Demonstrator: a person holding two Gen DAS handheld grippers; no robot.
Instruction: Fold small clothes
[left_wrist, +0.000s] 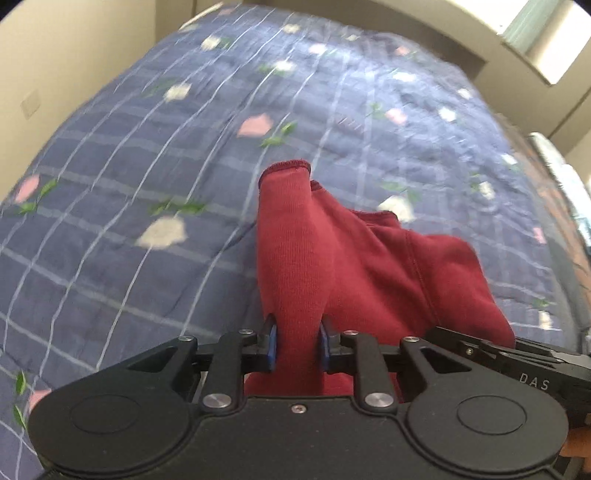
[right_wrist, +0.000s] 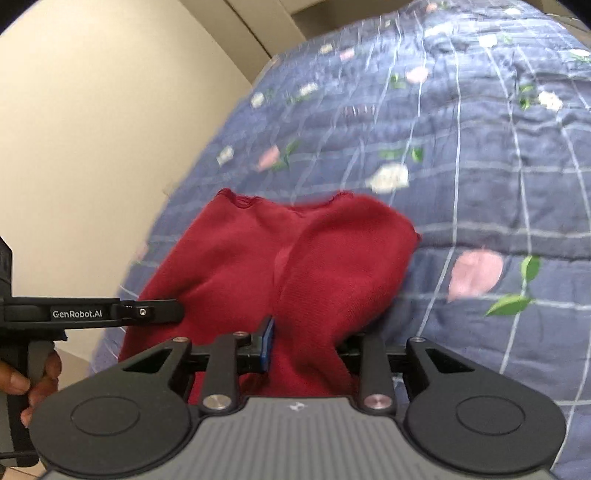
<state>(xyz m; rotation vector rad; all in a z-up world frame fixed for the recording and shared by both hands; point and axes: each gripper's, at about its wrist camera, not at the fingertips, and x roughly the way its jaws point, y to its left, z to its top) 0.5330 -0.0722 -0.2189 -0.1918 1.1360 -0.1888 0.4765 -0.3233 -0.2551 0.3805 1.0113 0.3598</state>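
I hold a small red cloth (left_wrist: 295, 266) up over the bed (left_wrist: 147, 166), near its side edge by the wall. My left gripper (left_wrist: 298, 345) is squeezed onto a bunched piece of it, with the blue pads pressing on both sides. My right gripper (right_wrist: 303, 345) also has red cloth between its fingers; I see one blue pad against the cloth, but the other is hidden, so I think it is pinching too. The cloth hangs in lumpy folds and is not flat or neat yet. I think the folding is only just starting: I need to lay it flat on the bed and fold it over. I can read "GenRobot.AI" on my left gripper in the right view and "DAS" on my right gripper in the left view.
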